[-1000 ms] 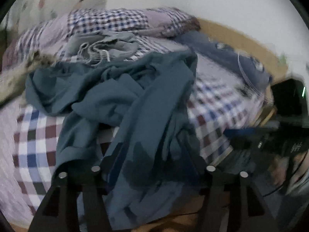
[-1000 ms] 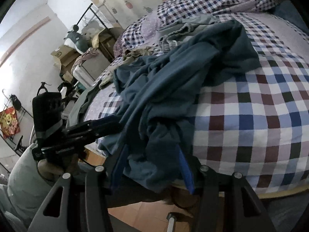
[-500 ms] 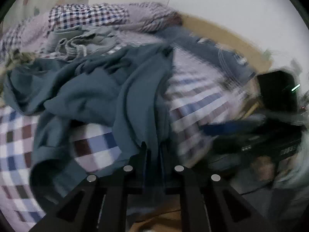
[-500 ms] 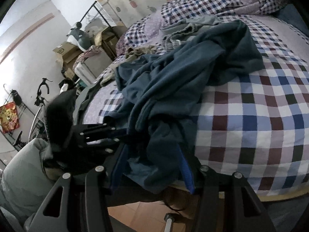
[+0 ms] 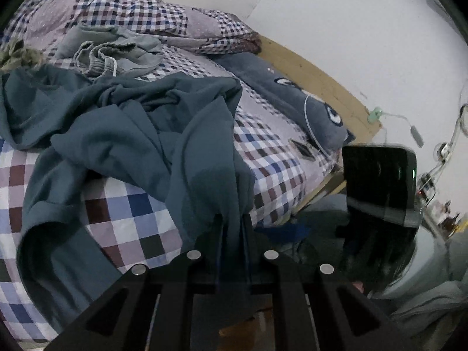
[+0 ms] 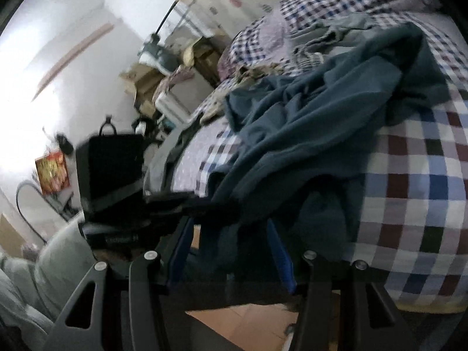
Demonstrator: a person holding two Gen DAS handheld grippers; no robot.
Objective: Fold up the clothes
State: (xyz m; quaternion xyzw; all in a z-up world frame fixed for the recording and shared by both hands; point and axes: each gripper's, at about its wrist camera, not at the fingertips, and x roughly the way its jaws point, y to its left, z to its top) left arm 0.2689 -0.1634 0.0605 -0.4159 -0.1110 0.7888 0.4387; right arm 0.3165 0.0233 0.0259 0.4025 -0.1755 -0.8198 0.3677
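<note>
On the checked bed, a teal garment lay crumpled.
Left gripper pinched its near hem; right gripper stood spread around a bunched fold.

A bedroom at home: big bed w/ checked sheet, pillow, clothes etc. piled on it, boxes by wall.
</note>
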